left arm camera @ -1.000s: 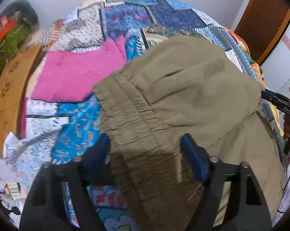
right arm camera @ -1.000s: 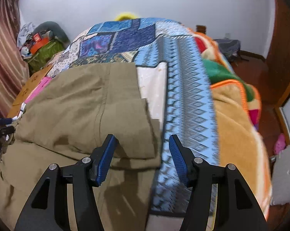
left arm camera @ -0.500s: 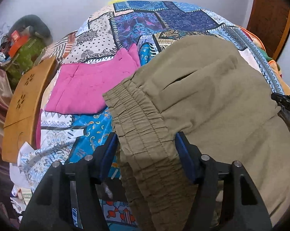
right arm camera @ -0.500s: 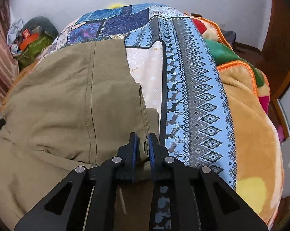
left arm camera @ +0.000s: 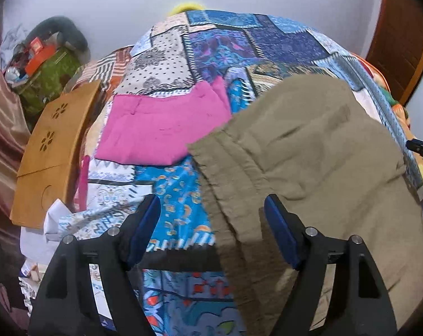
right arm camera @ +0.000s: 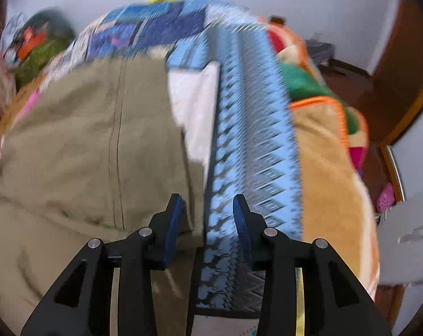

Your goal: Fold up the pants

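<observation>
Left wrist view: left gripper [left arm camera: 212,228] opening, pads apart, astride olive pants [left arm camera: 309,151] waistband edge on patchwork bedspread [left arm camera: 225,42]. Right gripper [right arm camera: 207,231] opening over pants' right edge, unclamped.

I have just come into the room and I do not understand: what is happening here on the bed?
A person is folding olive pants on a bed covered by a patchwork quilt, with a hand-held gripper in each hand. The left gripper hangs over the elastic waistband edge, its jaws opening, not pressing the cloth. The right gripper is at the opposite edge of the pants, its jaws also opening. A folded pink garment lies beside the pants.
</observation>
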